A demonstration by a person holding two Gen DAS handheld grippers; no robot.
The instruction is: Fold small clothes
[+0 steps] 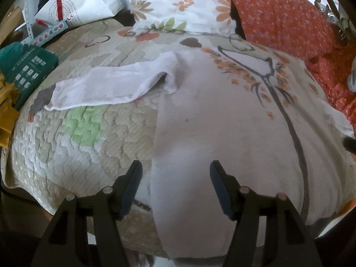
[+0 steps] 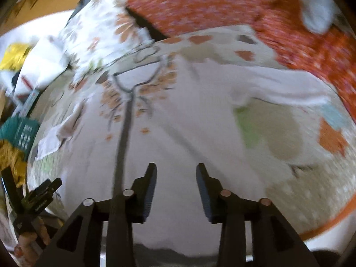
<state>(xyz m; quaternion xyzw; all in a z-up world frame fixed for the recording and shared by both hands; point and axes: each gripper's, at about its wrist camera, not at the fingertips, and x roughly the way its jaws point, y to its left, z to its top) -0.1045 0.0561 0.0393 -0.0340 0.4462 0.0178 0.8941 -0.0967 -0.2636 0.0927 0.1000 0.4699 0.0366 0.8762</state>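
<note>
A small white long-sleeved shirt [image 1: 222,122] with a printed tree lies flat, front up, on a quilted bedspread [image 1: 77,144]. One sleeve [image 1: 106,84] stretches out to the left. My left gripper [image 1: 175,164] hovers open over the shirt's lower left side, with nothing between its fingers. In the blurred right wrist view the same shirt [image 2: 178,122] fills the middle, its other sleeve [image 2: 278,86] reaching right. My right gripper [image 2: 176,166] is open above the shirt's body and holds nothing. A person's hand [image 2: 29,238] shows at the lower left.
A floral pillow [image 1: 178,2] and an orange-red patterned pillow [image 1: 284,15] lie beyond the shirt. At the left sit a white paper bag [image 1: 77,4], a green box [image 1: 24,71] and yellow cloth [image 1: 6,111]. The bedspread's edge runs along the bottom.
</note>
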